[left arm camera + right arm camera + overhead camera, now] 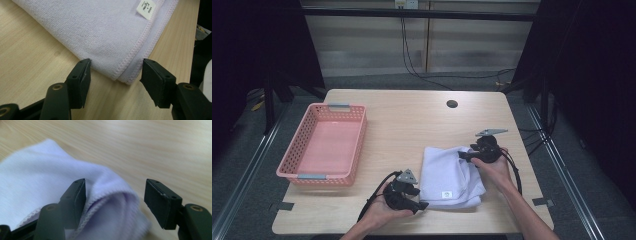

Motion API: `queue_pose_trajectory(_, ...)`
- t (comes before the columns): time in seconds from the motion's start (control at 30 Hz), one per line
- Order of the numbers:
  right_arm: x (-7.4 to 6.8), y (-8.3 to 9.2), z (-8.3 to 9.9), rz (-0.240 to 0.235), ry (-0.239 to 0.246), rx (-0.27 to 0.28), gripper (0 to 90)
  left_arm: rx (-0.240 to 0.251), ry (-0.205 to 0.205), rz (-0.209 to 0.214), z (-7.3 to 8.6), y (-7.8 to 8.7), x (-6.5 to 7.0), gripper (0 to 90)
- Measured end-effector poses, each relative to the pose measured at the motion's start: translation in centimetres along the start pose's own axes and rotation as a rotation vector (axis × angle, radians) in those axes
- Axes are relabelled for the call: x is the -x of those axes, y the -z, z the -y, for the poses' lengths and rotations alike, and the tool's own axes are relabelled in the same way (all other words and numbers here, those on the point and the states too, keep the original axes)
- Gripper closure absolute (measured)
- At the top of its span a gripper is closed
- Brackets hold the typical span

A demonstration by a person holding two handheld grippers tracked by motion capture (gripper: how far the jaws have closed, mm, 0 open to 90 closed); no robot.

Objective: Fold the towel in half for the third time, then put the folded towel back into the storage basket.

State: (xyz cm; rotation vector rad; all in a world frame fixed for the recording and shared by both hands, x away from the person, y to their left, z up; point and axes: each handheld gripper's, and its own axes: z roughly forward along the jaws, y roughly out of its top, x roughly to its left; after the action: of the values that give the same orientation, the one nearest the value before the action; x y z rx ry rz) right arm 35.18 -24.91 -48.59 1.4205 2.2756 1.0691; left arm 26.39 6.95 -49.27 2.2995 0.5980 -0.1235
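- A folded pale lilac towel [451, 176] is lying on the right part of the table [412, 120], near the front edge, and its small white label [446, 194] is facing up.
- The left gripper [421, 205] is resting low at the front left corner of the towel. In the left gripper view its jaws are standing wide, one on each side of the stitched corner [125, 77], and the pads are not pressing on the cloth.
- The right gripper [460, 156] is sitting at the back right edge of the towel. In the right gripper view its jaws are also standing wide, with a raised fold [110, 195] of the towel between them. One pad is just beside the cloth, the other is apart from it, so nothing is being held.
- The table is a light wood top with rounded corners and a dark round hole [452, 104] near the back edge.
- A pink basket [354, 150] with grey handles is standing on the left part of the table, well apart from the towel.
- Behind the table, black cables [412, 65] are hanging down a pale panelled wall to a grey floor.
- Dark curtains are closing the room on both sides, and metal rails [247, 170] are running along the floor beside the table.
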Motion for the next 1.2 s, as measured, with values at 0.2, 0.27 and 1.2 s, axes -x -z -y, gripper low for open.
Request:
queue_pose_trajectory(0.2, 1.9, 1.0, 1.2, 0.009, -0.018, -0.011, 33.0, -0.003, -0.001, -0.008, 0.0, 0.0, 0.1, 40.4)
queue_pose_trajectory(0.27, 2.0, 1.1, 1.4, -0.003, -0.017, -0.009, 32.8, 0.0, -0.001, -0.005, 0.0, 0.0, 0.1, 39.5)
queue_pose_trajectory(1.2, 0.9, 0.3, 2.1, -0.075, 0.036, -0.067, 20.2, 0.009, -0.024, -0.015, -0.6, -1.0, 0.1, 19.3)
